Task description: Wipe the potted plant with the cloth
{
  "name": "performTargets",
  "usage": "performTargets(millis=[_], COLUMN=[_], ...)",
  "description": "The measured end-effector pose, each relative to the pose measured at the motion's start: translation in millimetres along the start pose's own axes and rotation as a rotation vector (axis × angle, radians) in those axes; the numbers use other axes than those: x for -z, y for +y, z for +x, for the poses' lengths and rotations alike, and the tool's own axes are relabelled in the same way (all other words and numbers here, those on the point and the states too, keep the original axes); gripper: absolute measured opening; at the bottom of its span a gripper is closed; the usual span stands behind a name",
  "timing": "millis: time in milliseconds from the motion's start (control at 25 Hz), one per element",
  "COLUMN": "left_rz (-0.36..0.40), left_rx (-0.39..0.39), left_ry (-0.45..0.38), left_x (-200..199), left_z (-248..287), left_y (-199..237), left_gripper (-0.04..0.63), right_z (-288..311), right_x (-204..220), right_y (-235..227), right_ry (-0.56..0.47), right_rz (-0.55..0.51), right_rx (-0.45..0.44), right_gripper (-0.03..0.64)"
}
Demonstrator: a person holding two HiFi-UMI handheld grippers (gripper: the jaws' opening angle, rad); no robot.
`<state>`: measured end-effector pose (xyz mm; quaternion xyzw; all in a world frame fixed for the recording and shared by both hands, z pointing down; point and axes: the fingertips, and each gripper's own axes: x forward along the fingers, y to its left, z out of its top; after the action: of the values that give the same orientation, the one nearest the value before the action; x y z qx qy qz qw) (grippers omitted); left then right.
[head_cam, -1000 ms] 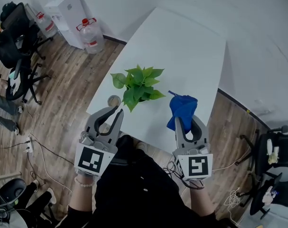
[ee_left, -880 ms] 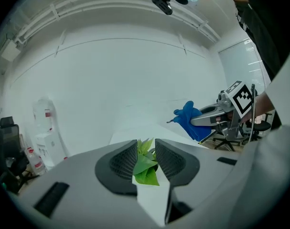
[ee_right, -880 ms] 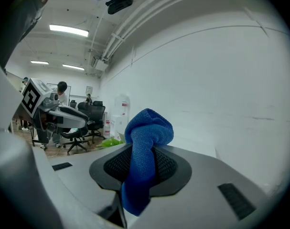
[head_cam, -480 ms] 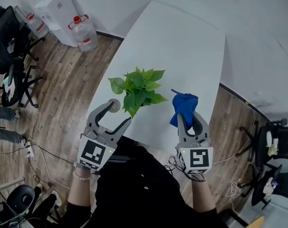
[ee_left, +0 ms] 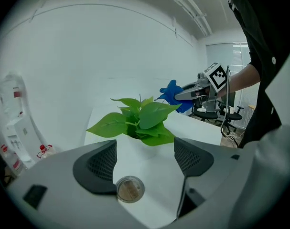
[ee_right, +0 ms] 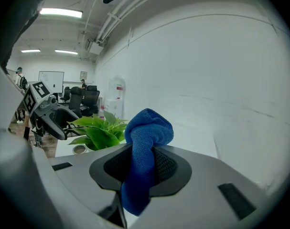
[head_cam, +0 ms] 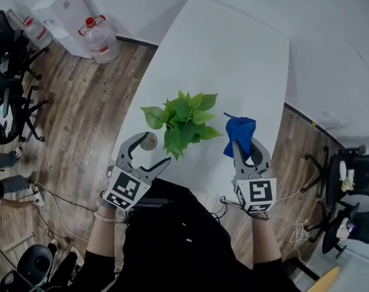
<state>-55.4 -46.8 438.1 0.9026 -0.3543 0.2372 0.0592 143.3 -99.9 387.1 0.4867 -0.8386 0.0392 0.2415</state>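
White surface ahead of me, wood-plank floor on my left, black office chairs, water jugs by the white wall. Ceiling strip lights on.

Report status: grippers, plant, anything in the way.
Left gripper opening, empty. Right gripper shut on blue cloth. Potted plant between them. Small round dish left of plant.

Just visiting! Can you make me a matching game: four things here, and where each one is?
Things: 1 potted plant; 2 blue cloth; 3 small round dish; 4 water jug.
Places: A on the wooden floor; B clamped in the right gripper; C green, upright on the table; D at the table's left edge.
Pairs: 1-C; 2-B; 3-D; 4-A.
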Motion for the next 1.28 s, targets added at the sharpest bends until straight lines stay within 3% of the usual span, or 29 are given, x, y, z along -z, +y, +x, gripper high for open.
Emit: performTargets(millis=[160,400,880,1280], left_rz=[-0.030,-0.039,0.004,0.034], left_rx=[0.029,0.053,0.133,0.171], left_ry=[0.055,0.072,0.060,0.029], left_x=[32,46,38,25], left_z=[16,36,68,84], left_y=[3,12,11,3], left_gripper=[0.372,0.377,0.377,0.377], right_z=[19,47,101,119], right_x=[10,25,50,38], right_y=[-6,-15,2,51], right_ry=[0.016,0.043,0.102,0.062], right_rz=[-0.033,-0.081,-0.105,-0.120], right_rx=[-0.037,-0.112,-0.346,-0.522], right_gripper=[0.124,0.124,0.124,0.124])
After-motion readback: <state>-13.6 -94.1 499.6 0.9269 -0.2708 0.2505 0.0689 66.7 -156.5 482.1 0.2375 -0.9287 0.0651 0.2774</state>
